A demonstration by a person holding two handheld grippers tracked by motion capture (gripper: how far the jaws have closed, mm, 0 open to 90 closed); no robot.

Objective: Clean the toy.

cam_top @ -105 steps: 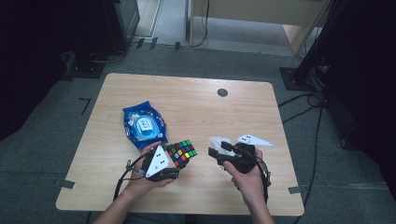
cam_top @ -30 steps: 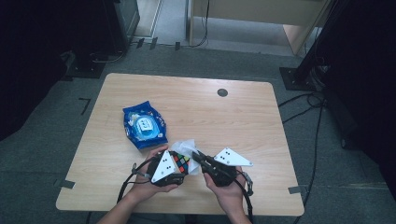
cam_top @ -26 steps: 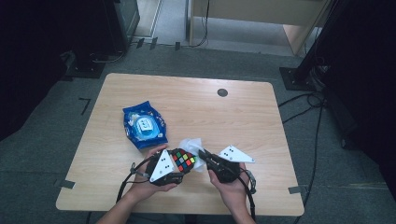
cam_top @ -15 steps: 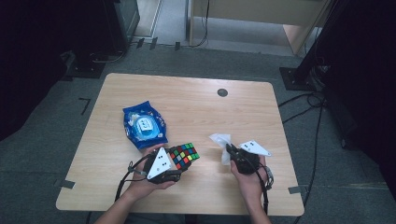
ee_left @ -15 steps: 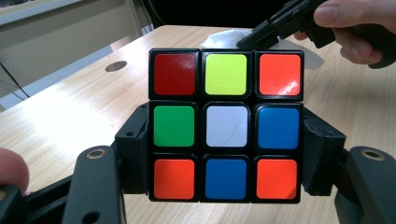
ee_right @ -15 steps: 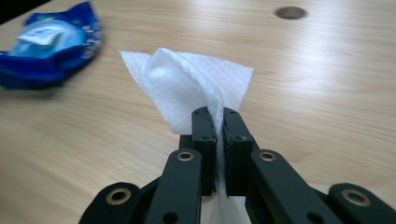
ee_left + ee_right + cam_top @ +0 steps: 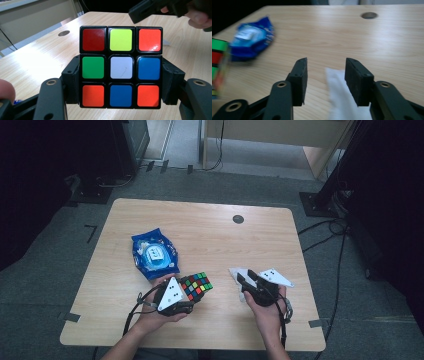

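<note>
- The bench [image 7: 210, 235] is a light wooden top with a round cable hole [image 7: 238, 219] near its far edge
- A blue packet [image 7: 154, 255] lies flat on the left half of the bench, just beyond the left hand; in the right claw view it sits far left, blurred
- The cube [image 7: 196, 286], with mixed colours on its faces, is held above the near part of the bench, left of centre and near the blue packet
- The left claw [image 7: 189, 296] grips the cube; in the left claw view the two black jaws press on its left and right sides at the middle and bottom rows, and the face shown has a white centre square
- The right claw [image 7: 244, 281] is at the near right of the bench, well apart from the cube; its jaws have just been opening and now stand apart, pressing on nothing
- A white wipe [image 7: 342, 100] lies on the bench at the right claw, seen between the jaws and running under the right-hand one; in the high view it shows just beyond the claw tips
</note>
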